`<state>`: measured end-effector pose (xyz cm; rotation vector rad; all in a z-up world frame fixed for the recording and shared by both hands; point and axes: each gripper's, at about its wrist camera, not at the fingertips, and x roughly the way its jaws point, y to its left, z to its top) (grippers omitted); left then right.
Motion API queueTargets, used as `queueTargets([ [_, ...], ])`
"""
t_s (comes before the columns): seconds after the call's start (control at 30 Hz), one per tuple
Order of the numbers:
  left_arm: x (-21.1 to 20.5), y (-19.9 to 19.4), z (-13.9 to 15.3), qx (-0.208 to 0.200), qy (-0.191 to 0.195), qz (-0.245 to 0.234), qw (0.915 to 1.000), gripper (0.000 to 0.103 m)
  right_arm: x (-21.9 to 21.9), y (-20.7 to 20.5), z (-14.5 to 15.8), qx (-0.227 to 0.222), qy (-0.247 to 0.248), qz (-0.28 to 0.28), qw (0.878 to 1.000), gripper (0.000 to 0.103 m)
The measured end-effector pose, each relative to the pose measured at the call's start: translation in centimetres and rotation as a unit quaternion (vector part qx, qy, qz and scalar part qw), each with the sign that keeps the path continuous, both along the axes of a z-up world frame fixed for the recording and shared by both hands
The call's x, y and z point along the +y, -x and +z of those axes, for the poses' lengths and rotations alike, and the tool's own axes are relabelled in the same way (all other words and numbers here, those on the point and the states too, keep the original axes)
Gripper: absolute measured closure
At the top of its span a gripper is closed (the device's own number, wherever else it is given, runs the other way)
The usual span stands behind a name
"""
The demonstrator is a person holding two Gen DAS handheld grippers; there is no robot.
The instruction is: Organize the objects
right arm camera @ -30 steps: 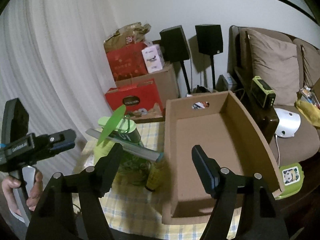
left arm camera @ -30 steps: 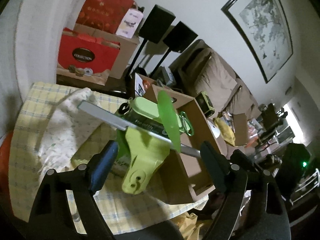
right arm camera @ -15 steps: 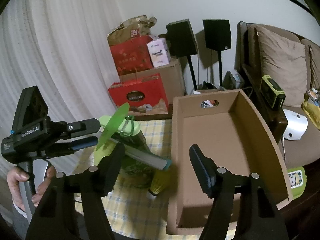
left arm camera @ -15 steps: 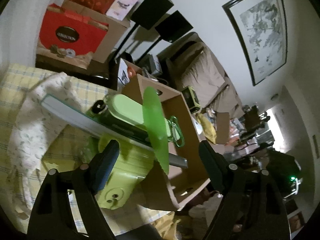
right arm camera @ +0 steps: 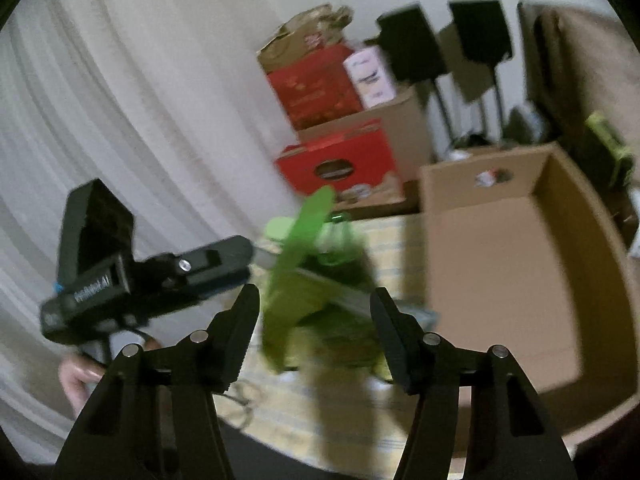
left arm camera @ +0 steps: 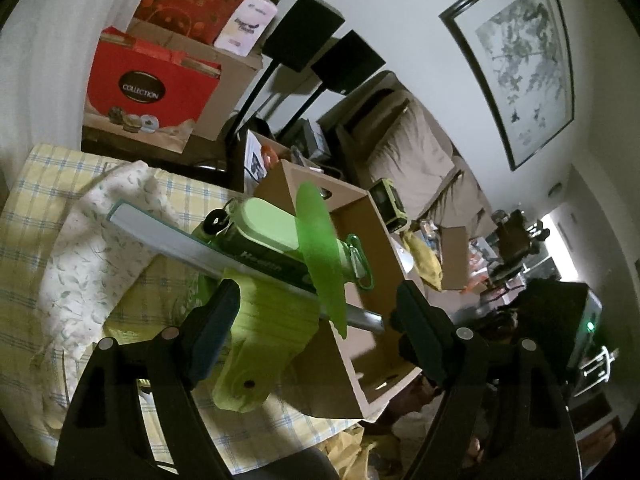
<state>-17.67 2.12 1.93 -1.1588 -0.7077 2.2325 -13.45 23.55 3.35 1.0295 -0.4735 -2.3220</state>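
In the left wrist view, the left gripper (left arm camera: 316, 320) has its fingers spread wide and holds nothing. Directly in front of it, between the two fingers, sits the green pile on the table with the yellow checked cloth (left arm camera: 36, 184). The lime-green stand (left arm camera: 264, 340) lies lowest and nearest, and its rounded end points toward the camera. Over it lies a long grey bar (left arm camera: 192, 244), whose long axis runs from upper left to lower right; its right end reaches over the near wall of the cardboard box (left arm camera: 360, 236). On the bar rests a dark green bottle (left arm camera: 260, 256) with a pale lid, and a translucent green blade (left arm camera: 320, 256) stands almost upright across the bar. The box stands at the right edge of the table, just beside the pile, and its open side is turned up.

In the right wrist view, which is blurred, the right gripper (right arm camera: 314, 328) is also wide open and empty. The same green pile lies ahead between its fingers, and the box (right arm camera: 520, 264) lies to the right of it. The left gripper (right arm camera: 160, 280) comes in from the left side, beside the pile.

In my judgement the left gripper is nearer to the stand, so it is better placed to close on it. To carry it to the box means moving it to the right.
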Motion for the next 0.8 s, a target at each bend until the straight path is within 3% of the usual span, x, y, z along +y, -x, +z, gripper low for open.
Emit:
queueTargets([
  [0.13, -0.3, -0.1, 0.1, 0.003, -0.004, 0.005, 1.0000, 0.026, 0.3, 1.8, -1.4, -0.050, 0.080, 0.021, 0.995, 0.044],
  [0.27, -1.0, -0.1, 0.1, 0.003, -0.012, 0.009, 0.9999, 0.026, 0.7, 2.9, -2.0, -0.071, 0.117, 0.026, 0.990, 0.044],
  [0.4, -1.9, -0.1, 0.0, -0.001, -0.018, 0.015, 0.9997, 0.026, 0.8, 3.7, -2.2, -0.081, 0.137, 0.027, 0.987, 0.050],
  [0.63, -3.2, -0.2, 0.1, 0.003, -0.022, 0.025, 0.9994, 0.026, 0.0, 4.9, -3.0, -0.098, 0.164, 0.035, 0.981, 0.072],
  [0.8, -3.6, -0.2, -0.1, 0.002, -0.025, 0.024, 0.9994, 0.026, -0.2, 5.3, -3.4, -0.105, 0.180, 0.038, 0.977, 0.078],
])
